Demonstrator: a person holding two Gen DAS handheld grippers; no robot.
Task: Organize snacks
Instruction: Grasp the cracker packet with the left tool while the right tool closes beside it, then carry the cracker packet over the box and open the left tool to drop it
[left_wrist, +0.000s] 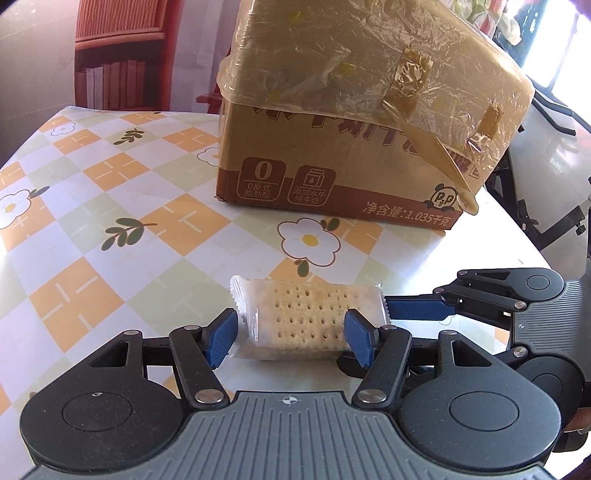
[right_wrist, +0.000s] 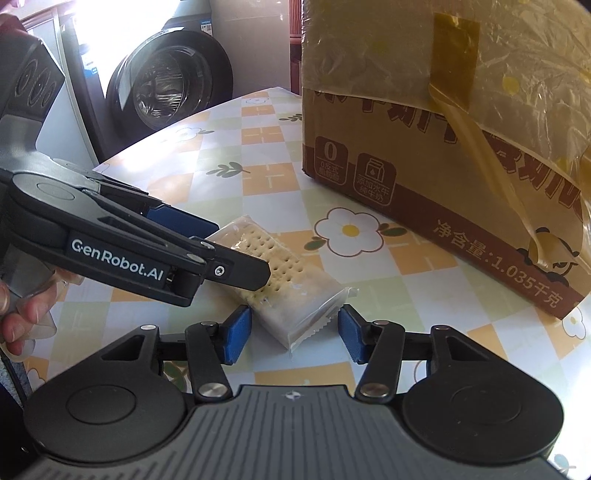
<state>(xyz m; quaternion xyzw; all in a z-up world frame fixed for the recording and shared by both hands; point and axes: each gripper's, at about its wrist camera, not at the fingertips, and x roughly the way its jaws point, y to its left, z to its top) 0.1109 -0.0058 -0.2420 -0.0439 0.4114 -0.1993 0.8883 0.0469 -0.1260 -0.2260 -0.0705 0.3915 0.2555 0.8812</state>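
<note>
A clear-wrapped packet of crackers (left_wrist: 306, 319) lies flat on the counter (left_wrist: 110, 192), which is covered with a cloth of orange, green and white squares with daisies. Just beyond it stands a cardboard box (left_wrist: 362, 122), its top wrapped in crinkled plastic film and strips of yellowish tape.

The left hand-held gripper (left_wrist: 290, 338) straddles the middle of the packet. Its blue pads sit on either side; the right-hand pad looks to be against the wrapper, the left-hand pad just beside its crimped edge, so a firm grip cannot be told.

The right hand-held gripper (right_wrist: 293, 334) comes in at the packet's end, its jaws part-way open around the crimped seal, with the pads close to the wrapper but not clearly pressing it.

A washing machine (right_wrist: 166, 81) stands behind the counter.
</note>
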